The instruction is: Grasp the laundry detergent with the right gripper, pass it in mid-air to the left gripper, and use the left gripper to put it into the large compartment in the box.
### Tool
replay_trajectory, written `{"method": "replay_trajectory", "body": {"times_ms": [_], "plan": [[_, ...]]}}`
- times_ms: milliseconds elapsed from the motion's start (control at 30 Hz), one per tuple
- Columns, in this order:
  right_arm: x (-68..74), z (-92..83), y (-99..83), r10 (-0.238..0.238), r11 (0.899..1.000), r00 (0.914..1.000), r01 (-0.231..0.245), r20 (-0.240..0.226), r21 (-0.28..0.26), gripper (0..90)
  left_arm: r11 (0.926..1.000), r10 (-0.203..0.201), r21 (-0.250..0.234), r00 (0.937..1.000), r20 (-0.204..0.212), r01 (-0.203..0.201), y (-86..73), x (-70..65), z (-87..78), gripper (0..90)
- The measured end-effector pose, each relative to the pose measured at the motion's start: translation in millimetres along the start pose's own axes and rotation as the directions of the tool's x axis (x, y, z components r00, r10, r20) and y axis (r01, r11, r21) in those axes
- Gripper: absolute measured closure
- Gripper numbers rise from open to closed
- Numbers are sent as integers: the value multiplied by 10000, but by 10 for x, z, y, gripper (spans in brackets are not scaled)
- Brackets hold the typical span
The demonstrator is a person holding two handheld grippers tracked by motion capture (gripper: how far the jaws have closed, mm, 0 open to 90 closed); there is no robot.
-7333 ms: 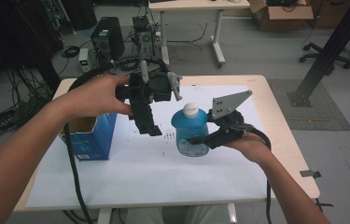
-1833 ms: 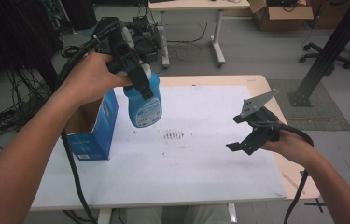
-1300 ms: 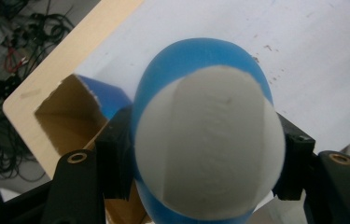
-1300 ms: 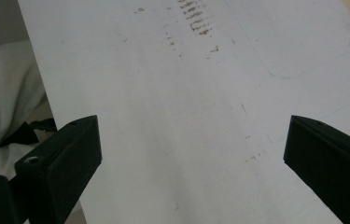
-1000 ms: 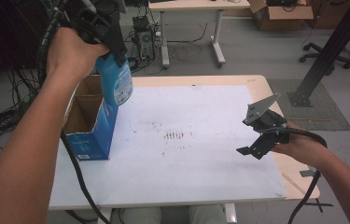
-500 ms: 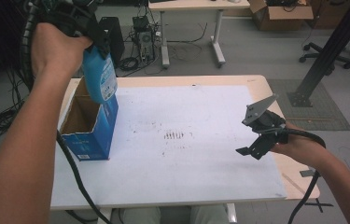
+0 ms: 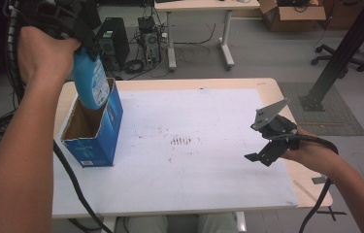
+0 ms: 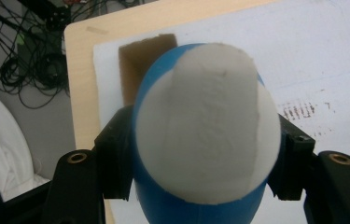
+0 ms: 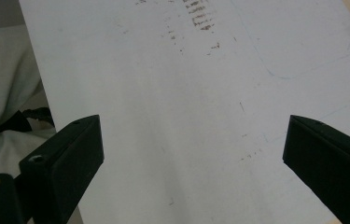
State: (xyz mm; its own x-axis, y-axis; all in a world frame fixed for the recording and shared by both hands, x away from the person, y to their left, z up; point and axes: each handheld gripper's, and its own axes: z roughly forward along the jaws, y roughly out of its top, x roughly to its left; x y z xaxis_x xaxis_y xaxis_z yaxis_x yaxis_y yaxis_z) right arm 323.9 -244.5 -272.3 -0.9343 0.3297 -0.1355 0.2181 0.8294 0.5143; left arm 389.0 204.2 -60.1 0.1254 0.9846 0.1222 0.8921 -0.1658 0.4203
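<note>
A blue bottle with a white cap hangs upright over the open top of a blue cardboard box at the table's left. My left gripper is shut on the bottle's upper part, held high by the person's left hand. In the left gripper view both jaws press the bottle's sides and the box's brown opening shows beneath. My right gripper hovers open over the right side of the white sheet, nothing between its jaws.
A white sheet with brown marks covers the wooden table. Behind the table are a second desk, a computer tower, cables and a black post.
The left hand has brought the bottle from the middle of the table up and left, then down toward the box's opening. The right gripper let go earlier and has stayed still, open.
</note>
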Motion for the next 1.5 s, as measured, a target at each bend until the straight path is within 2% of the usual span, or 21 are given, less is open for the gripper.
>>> {"method": "replay_trajectory", "body": {"times_ms": [333, 433, 667, 1500], "plan": [[2, 12, -9, 67, 10000, 10000, -67, -9, 27, 46, 9986, -466, 224, 9984, -309, 473, -117, 202, 216, 378], [2, 23, -10, 68, 9999, 10000, -67, -16, 108, 45, 9984, -443, 346, 9981, -424, 458, -142, 236, 290, 377], [-1, 32, -25, 114, 9997, 9999, -115, 4, 238, 46, 9969, -634, 433, 9972, -401, 651, -220, 318, 472, 378], [-7, 68, -67, 282, 9989, 9996, -281, -22, 370, 49, 9922, -787, 971, 9969, -38, 787, -452, 366, 1128, 378]]}}
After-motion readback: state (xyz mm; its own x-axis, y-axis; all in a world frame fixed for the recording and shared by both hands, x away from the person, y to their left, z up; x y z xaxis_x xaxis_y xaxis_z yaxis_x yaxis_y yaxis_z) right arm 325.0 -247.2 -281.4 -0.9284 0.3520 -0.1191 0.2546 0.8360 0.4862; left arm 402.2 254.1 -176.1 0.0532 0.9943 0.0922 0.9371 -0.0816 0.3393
